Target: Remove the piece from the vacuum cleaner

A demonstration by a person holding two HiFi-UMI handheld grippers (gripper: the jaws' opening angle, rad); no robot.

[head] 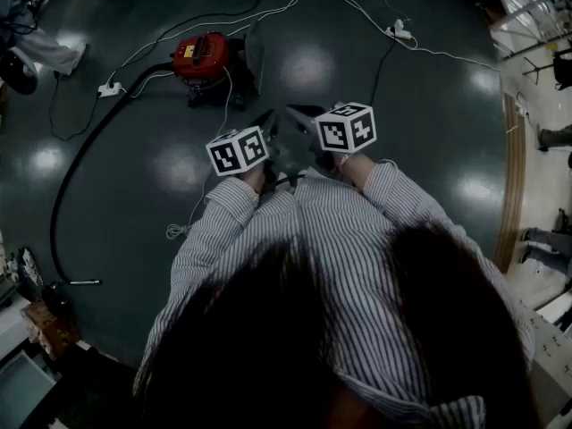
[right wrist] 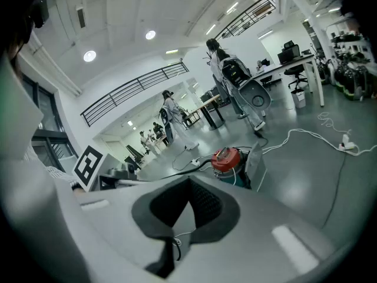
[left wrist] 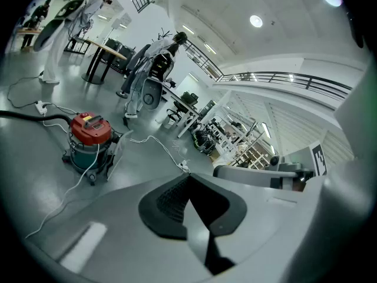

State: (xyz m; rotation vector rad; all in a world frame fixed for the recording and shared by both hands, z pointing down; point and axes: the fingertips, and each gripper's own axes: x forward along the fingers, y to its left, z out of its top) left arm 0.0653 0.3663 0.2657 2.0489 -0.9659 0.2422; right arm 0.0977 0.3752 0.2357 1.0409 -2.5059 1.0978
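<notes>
The vacuum cleaner [head: 201, 57] has a red lid and stands on the dark floor ahead of me. A black hose [head: 80, 155] curves from it to the left and back toward me. A flat grey panel [head: 255, 54] leans against its right side. The vacuum cleaner [left wrist: 88, 138] is at the left of the left gripper view, and the vacuum cleaner [right wrist: 228, 158] sits just beyond the jaws in the right gripper view. My left gripper [head: 268, 120] and right gripper [head: 299, 113] are held side by side in the air, well short of it. Both the left gripper [left wrist: 188, 177] and the right gripper [right wrist: 189, 181] are shut with nothing between their jaws.
White cables [head: 295, 3] and power strips [head: 109, 88] trail over the floor around the vacuum. The hose ends at a metal tube [head: 80, 282] near the left. People stand by desks [left wrist: 106, 52] beyond the vacuum. Someone's shoe [head: 554, 137] is at the right edge.
</notes>
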